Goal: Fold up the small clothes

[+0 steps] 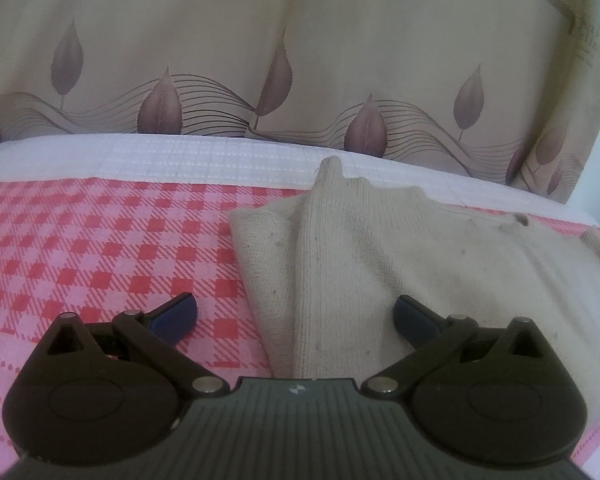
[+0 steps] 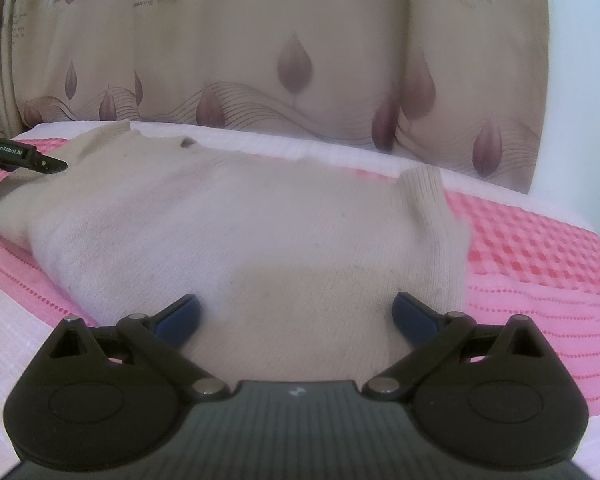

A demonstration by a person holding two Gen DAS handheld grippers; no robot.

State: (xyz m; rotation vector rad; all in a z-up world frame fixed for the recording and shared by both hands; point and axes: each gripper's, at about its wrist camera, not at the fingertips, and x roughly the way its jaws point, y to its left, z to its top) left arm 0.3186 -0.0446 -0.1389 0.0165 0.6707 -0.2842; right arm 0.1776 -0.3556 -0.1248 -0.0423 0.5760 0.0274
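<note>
1. Nearest in the left wrist view, the left claw (image 1: 294, 316) stands with its blue fingers wide apart and nothing between them, straddling the near left edge of the beige knit sweater (image 1: 380, 264); that placing looks meant for a pinch on the folded-in side.
2. Likewise the right claw (image 2: 296, 314) is spread wide and empty, low over the sweater's near hem, with its right finger close to the sleeve (image 2: 432, 208) that lies turned in along the right side.
3. Spread flat on the pink checked bed cover (image 1: 100, 240), the sweater lies with its neck end toward the far edge, so both sides can be reached for folding.
4. Behind hangs a leaf-print curtain (image 1: 260, 48), well clear of the work.
5. Nothing lies on the garment or blocks either claw; in the right wrist view the left claw's tip shows over the far left shoulder.
</note>
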